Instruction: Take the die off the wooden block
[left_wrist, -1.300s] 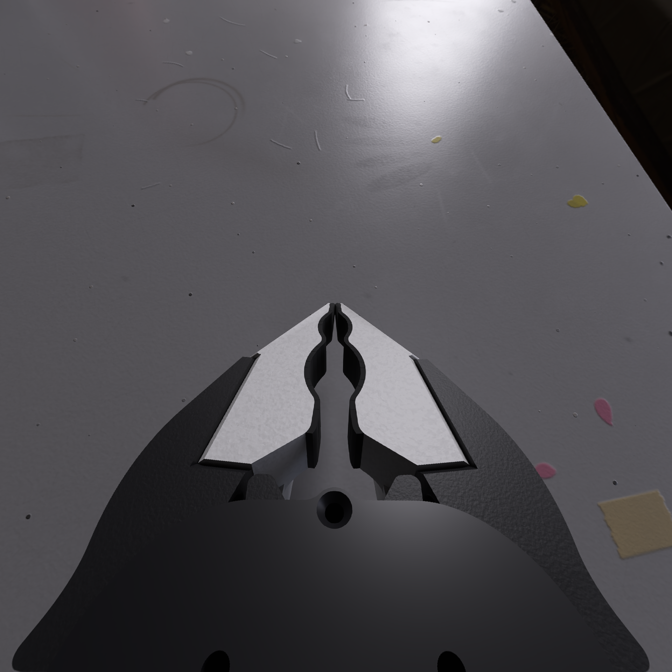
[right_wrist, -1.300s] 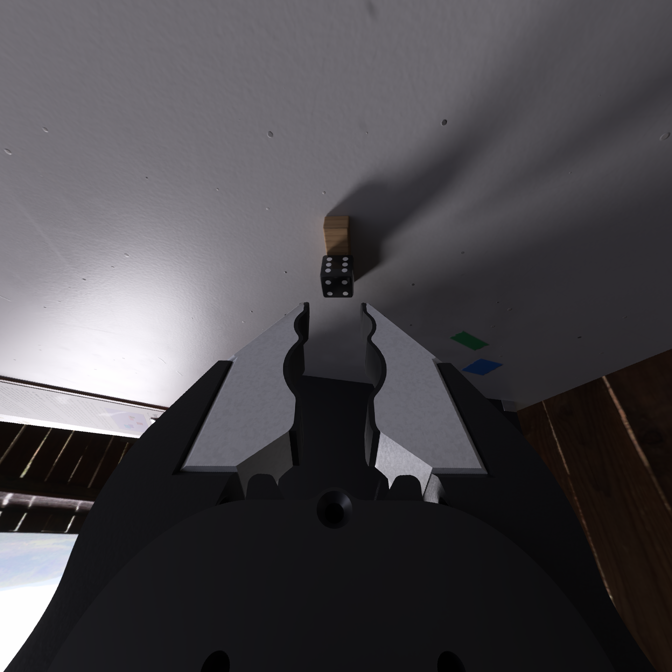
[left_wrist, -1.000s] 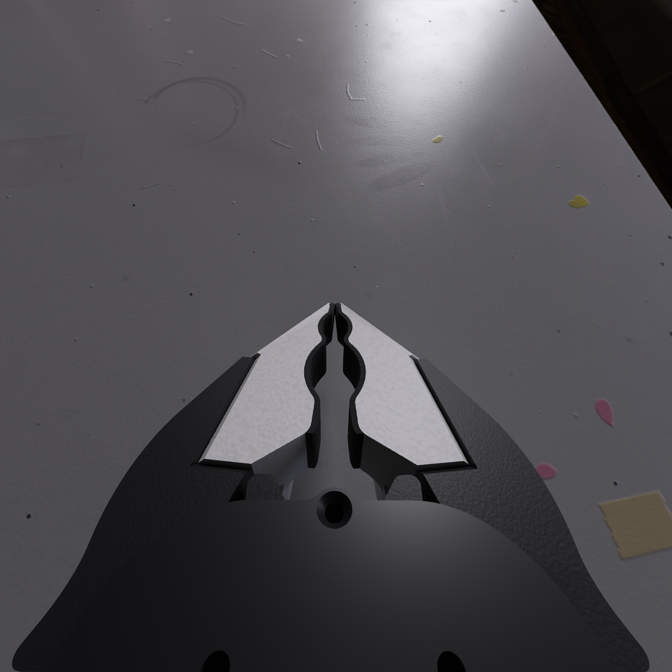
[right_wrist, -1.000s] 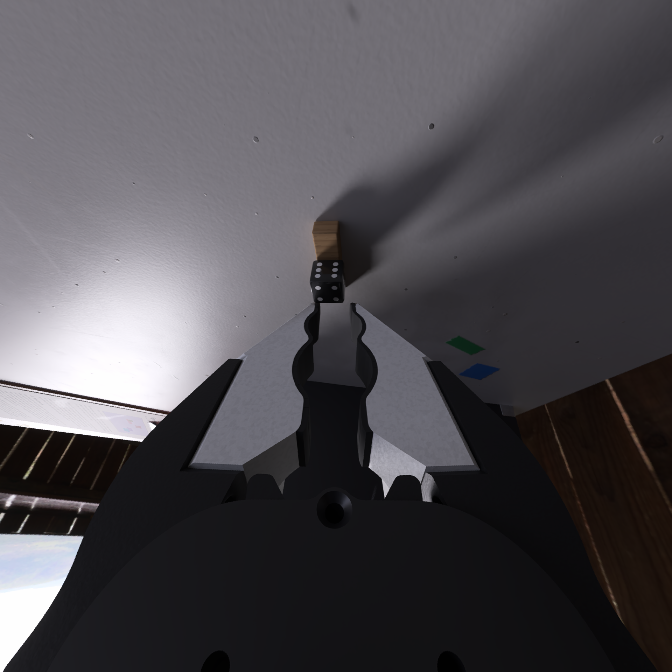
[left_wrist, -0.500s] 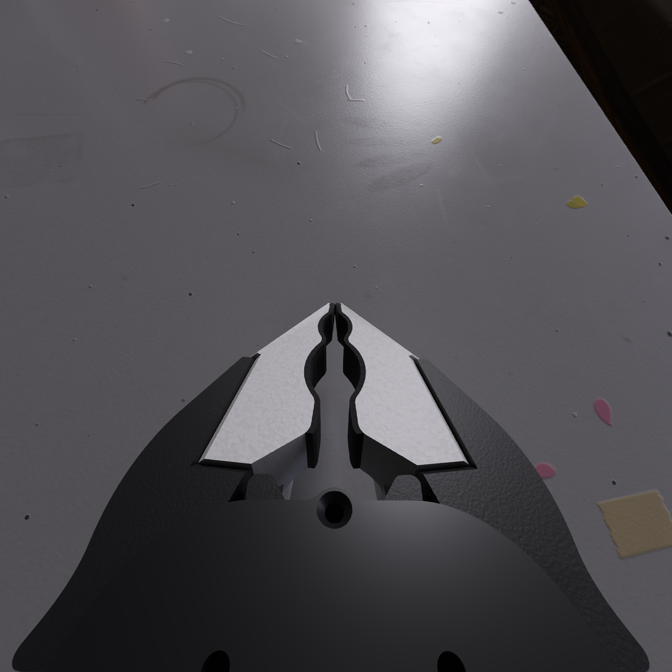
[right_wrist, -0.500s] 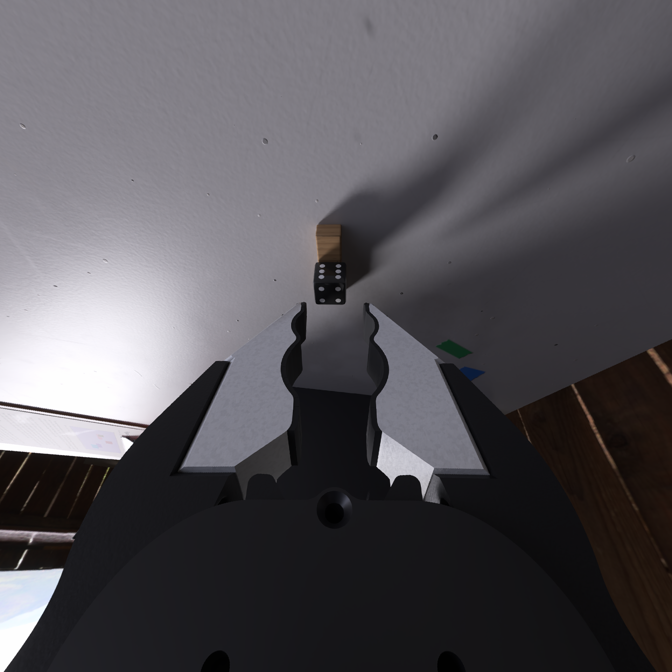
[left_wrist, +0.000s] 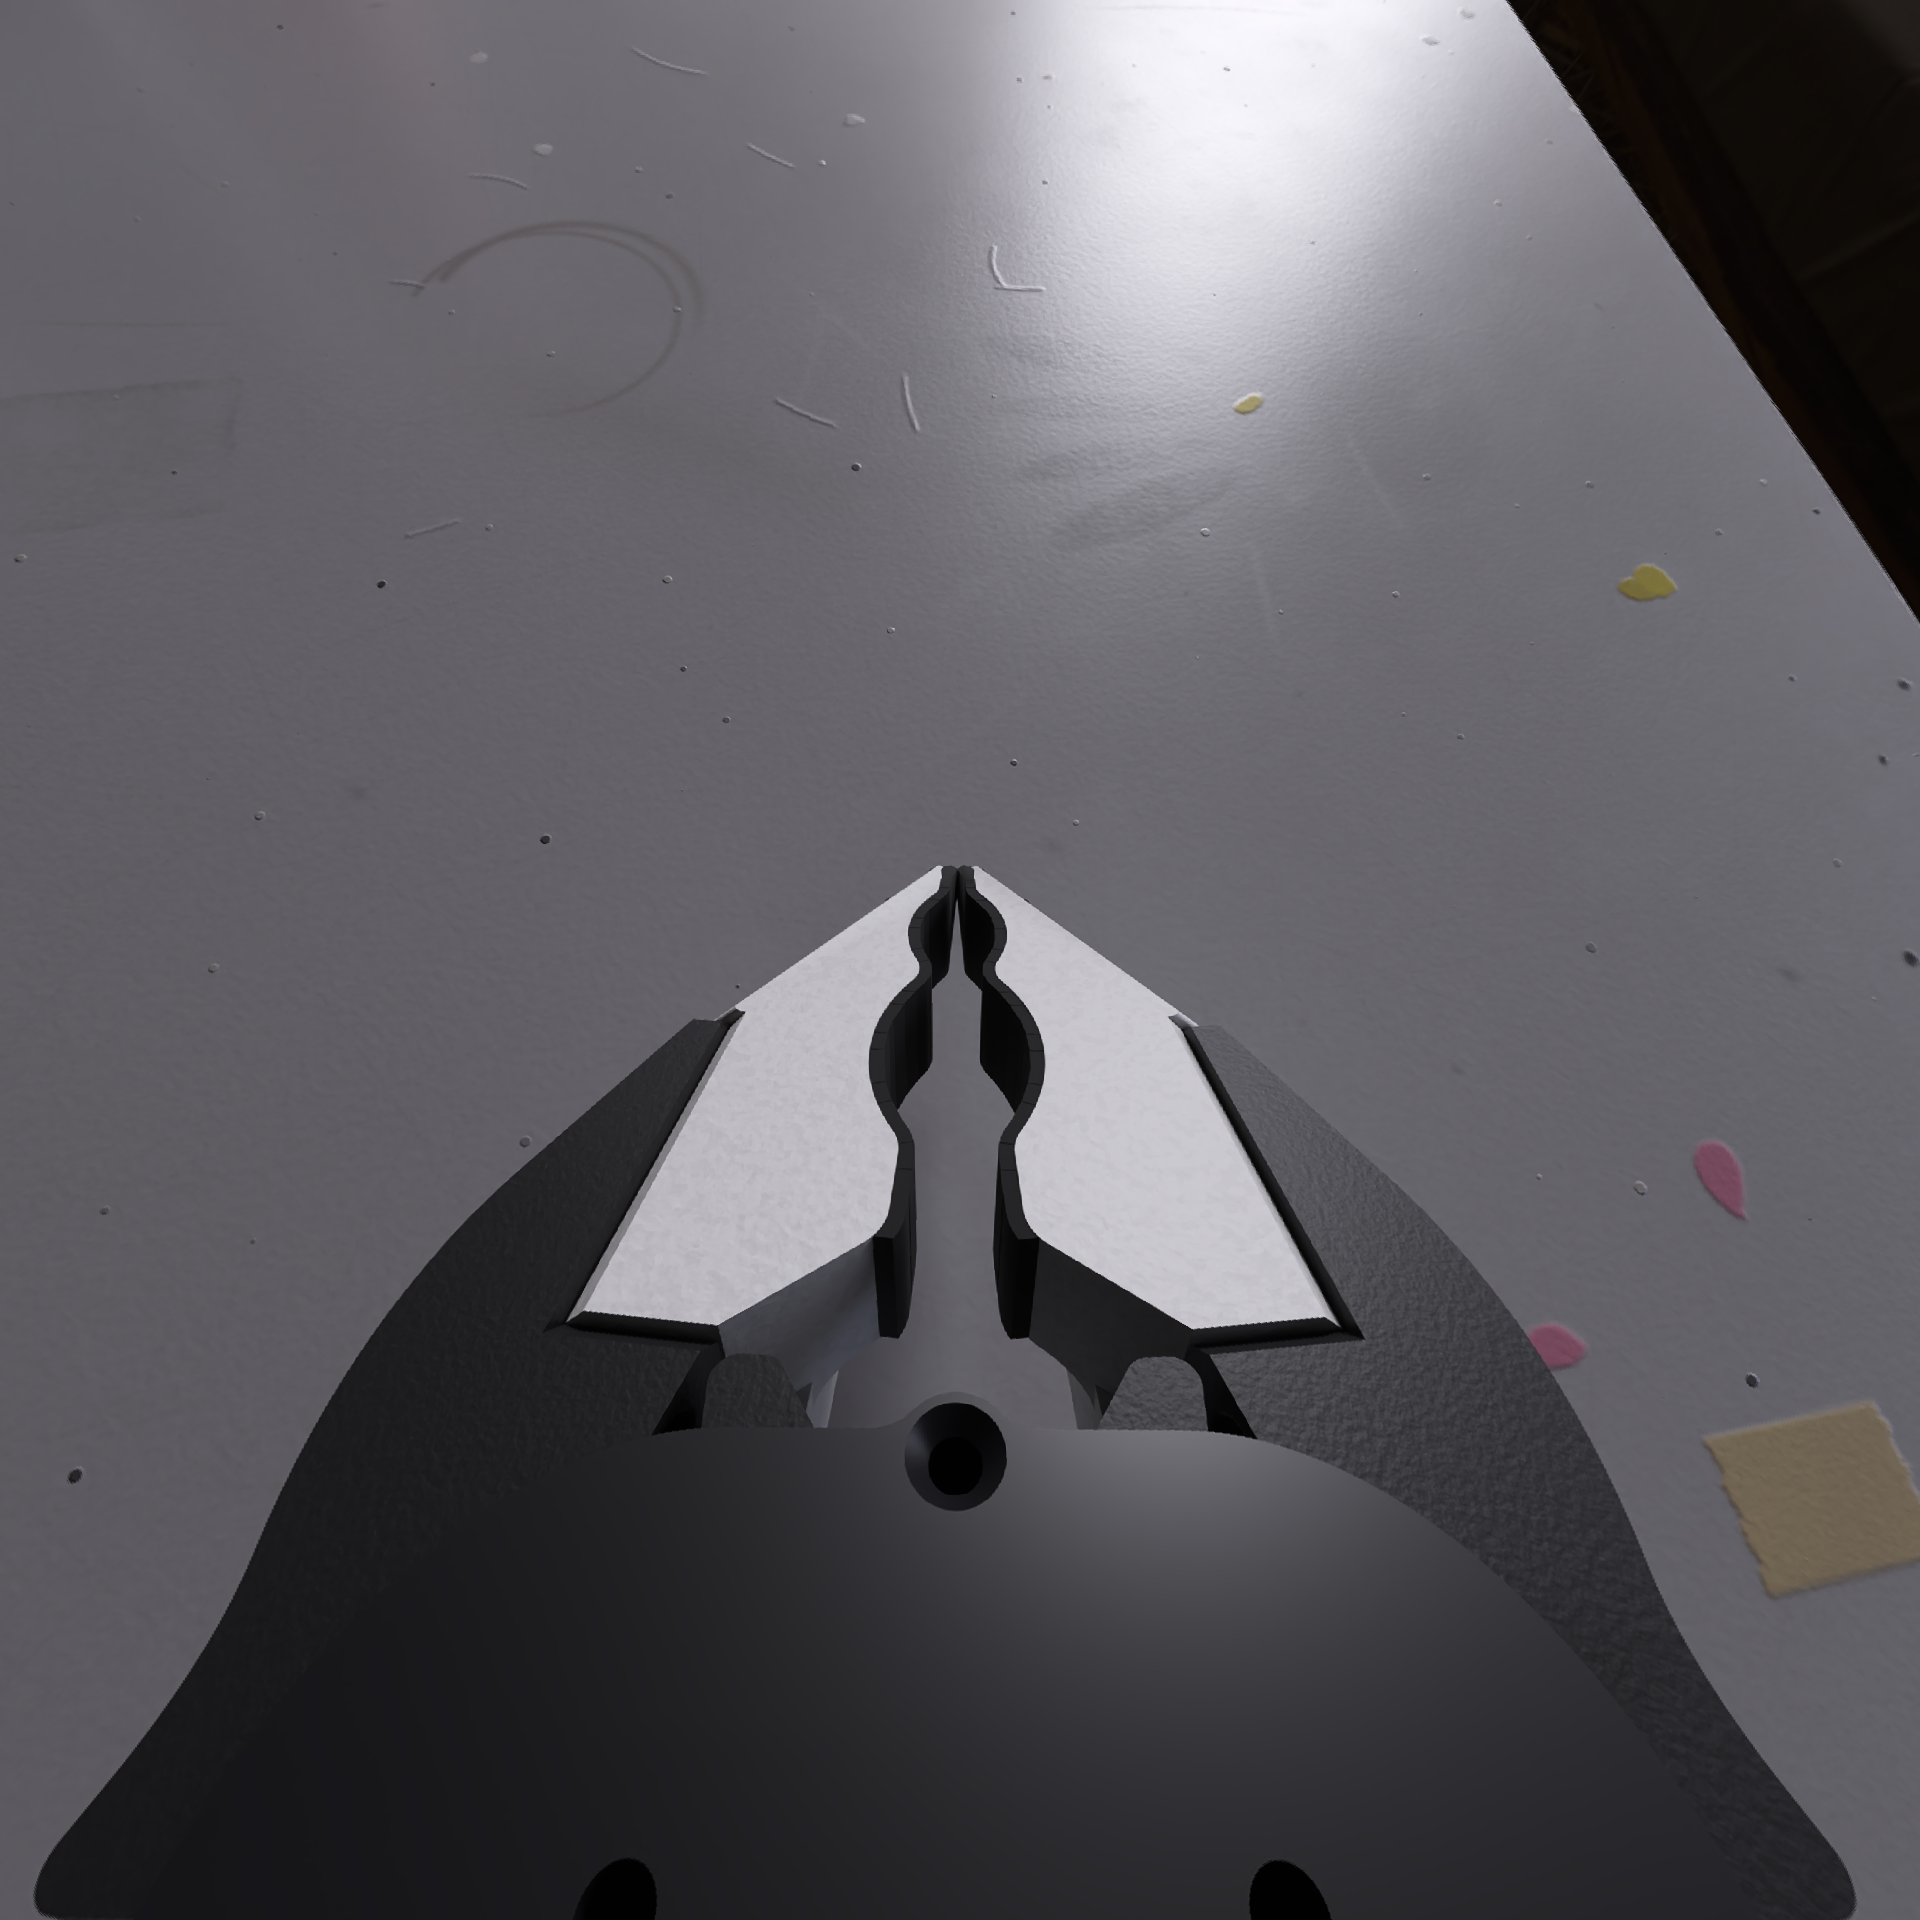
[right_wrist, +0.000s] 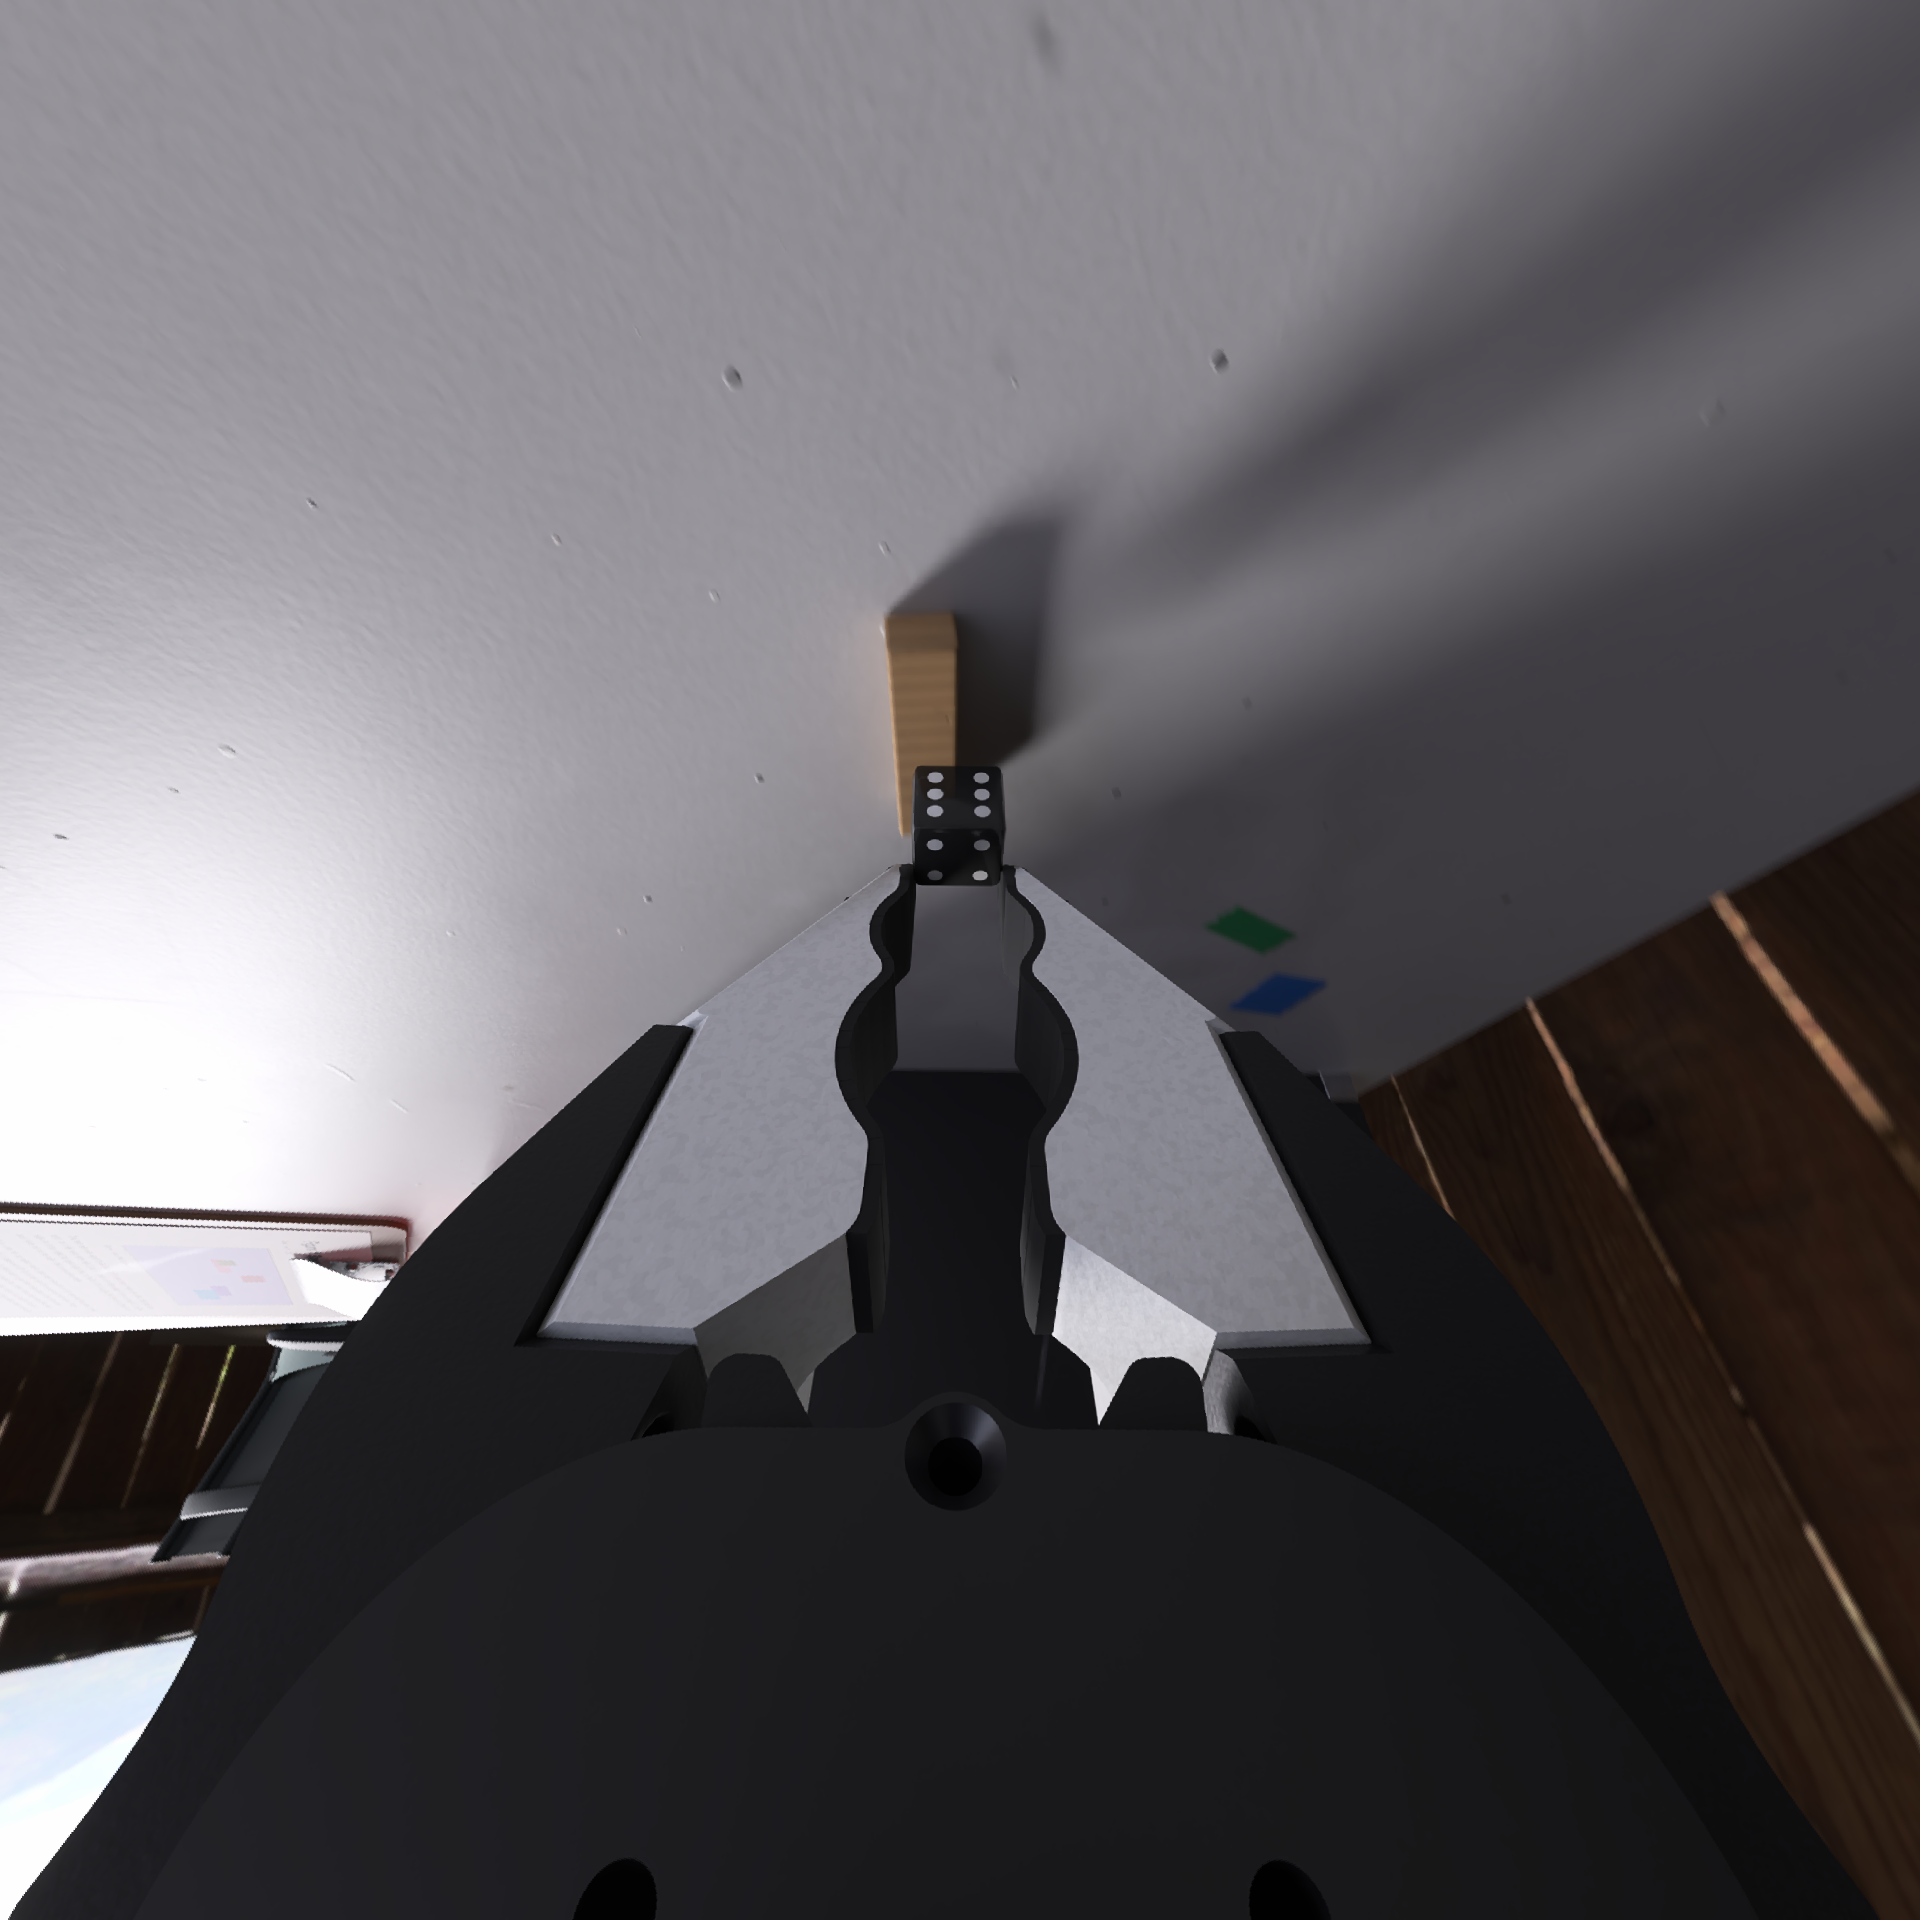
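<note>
Jaws on the left gripper (left_wrist: 957, 873) are pressed together on nothing, hanging over bare worktop (left_wrist: 520, 644), so it's sitting this one out. Over in the right wrist view, the right gripper (right_wrist: 958, 878) looks clamped on the die (right_wrist: 958, 826), which sits right against the wooden block (right_wrist: 923, 707). Grab's probably done; lifting away is what's left.

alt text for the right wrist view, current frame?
The right gripper has its fingertips closed on a black die with white pips, in front of a tan wooden block on a white table. Green and blue patches lie at right.
</note>
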